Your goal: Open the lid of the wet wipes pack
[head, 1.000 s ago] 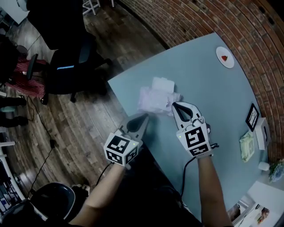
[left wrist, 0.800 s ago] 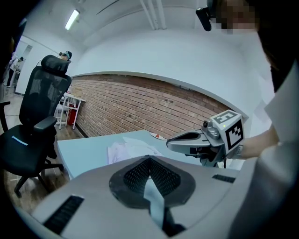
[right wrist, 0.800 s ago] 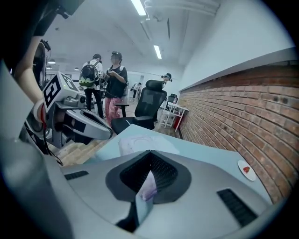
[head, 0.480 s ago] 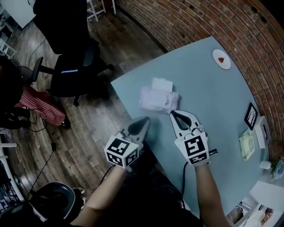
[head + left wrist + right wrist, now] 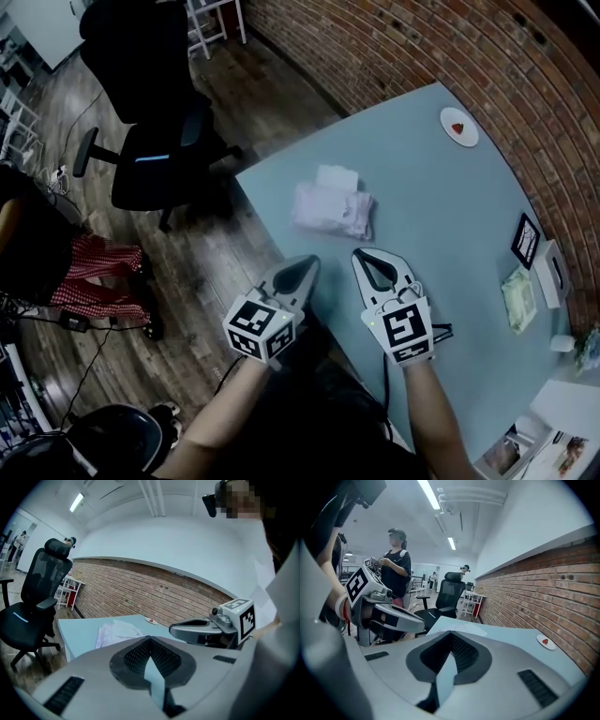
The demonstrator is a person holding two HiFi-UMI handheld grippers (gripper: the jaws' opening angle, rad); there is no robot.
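The wet wipes pack is a soft white packet on the pale blue table, near its left corner, and a white flap shows at its far end. It also shows in the left gripper view as a crumpled white pack. My left gripper is shut and holds nothing, hovering at the table's near-left edge, short of the pack. The right gripper is shut and holds nothing too, over the table just in front of the pack and apart from it.
A small white plate with a red bit lies at the far end by the brick wall. A framed picture, a white box and a greenish packet sit at the right. A black office chair stands left; a person stands behind.
Both grippers have drawn back from the pack toward me and risen a little. The right gripper's tips, which were at the pack's near edge, now stand apart from it.
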